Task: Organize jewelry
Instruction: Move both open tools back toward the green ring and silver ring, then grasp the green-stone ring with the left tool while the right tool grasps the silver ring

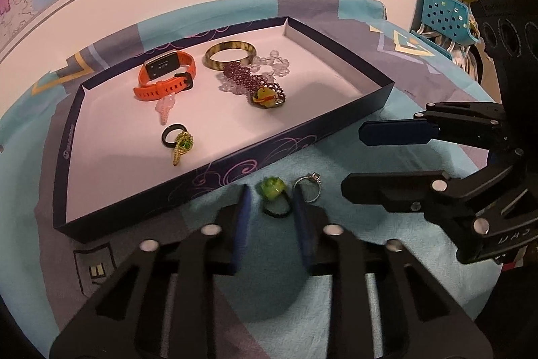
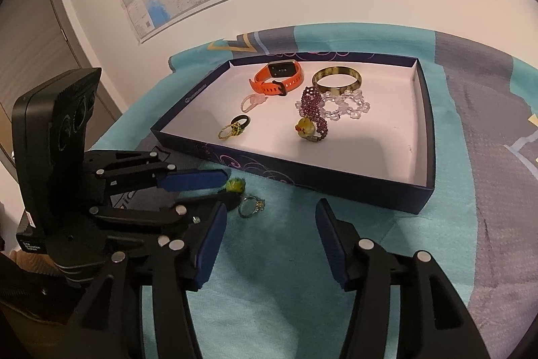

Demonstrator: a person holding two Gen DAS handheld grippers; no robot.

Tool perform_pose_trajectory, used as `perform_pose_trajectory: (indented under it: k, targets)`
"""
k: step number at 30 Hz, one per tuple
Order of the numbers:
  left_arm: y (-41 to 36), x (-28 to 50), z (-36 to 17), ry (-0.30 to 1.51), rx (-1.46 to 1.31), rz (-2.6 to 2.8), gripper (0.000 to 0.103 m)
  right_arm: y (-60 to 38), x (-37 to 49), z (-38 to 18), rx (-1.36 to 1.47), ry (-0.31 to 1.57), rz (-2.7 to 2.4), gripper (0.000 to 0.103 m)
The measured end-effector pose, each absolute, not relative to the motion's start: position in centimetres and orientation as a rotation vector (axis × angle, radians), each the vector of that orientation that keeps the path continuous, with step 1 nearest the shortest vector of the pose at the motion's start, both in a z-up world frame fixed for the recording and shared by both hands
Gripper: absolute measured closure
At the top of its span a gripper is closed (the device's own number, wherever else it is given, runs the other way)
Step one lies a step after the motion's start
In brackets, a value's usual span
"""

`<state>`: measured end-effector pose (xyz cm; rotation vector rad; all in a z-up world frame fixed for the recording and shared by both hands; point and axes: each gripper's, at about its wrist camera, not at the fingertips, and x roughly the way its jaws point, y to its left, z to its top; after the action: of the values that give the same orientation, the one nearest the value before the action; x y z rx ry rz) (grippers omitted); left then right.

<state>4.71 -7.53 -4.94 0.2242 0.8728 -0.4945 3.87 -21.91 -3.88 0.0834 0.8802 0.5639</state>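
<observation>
Two pieces are found outside the tray, on the cloth-covered counter just in front of the tray's near wall: a green-topped ring on a dark band, and a silver ring with a small stone setting, lying just beside it on the side away from the tray's left corner.

Handling, as judged: both rings are light, small and rigid. The green top appears glassy and is likely to be slippery and liable to chip; the dark band below it lies flat on the cloth and offers little height. Hold is best taken across the green top, or across the band where it rises off the cloth. The silver ring is thin and smooth, and is likely to skid or roll if pinched off-centre.

The left tongs are held moderately open, their blue pads straddling the green-topped ring; contact with it cannot be confirmed. The right-hand pad is close to, possibly touching, the silver ring. Nothing is gripped.

The right tongs are held wide open and empty above the cloth, apart from both rings.

Inside the tray are noted an orange watch, a bangle, a purple beaded bracelet, clear beads and a black ring.
</observation>
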Motion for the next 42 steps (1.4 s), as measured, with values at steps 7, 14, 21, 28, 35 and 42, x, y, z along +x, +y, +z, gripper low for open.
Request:
perform_pose_trajectory:
  k: [7,14,21,28,35,42]
  targets:
    - [-6.1,4.1,-4.8,0.875,0.187,-0.480,0.085,-21.0,3.8,-3.9,0.051,0.886,0.590,0.050]
    - [-4.0,3.2,-4.8,0.881,0.150,-0.466,0.085,-18.2,4.1,-4.4,-0.068,0.917,0.591,0.063]
    - [-3.5,3.1,-4.8,0.881,0.136,-0.465,0.084,-16.8,4.3,-4.5,-0.174,0.913,0.537,0.077]
    - [-3.2,3.1,-4.7,0.881,0.119,-0.464,0.084,-16.8,4.3,-4.6,-0.189,0.905,0.525,0.084]
    - [-3.1,3.0,-4.5,0.873,0.116,-0.461,0.084,-18.2,3.9,-4.1,-0.120,0.888,0.538,0.084]
    - [-3.2,2.8,-4.4,0.866,0.119,-0.457,0.084,-18.8,3.3,-3.8,-0.091,0.875,0.548,0.084]
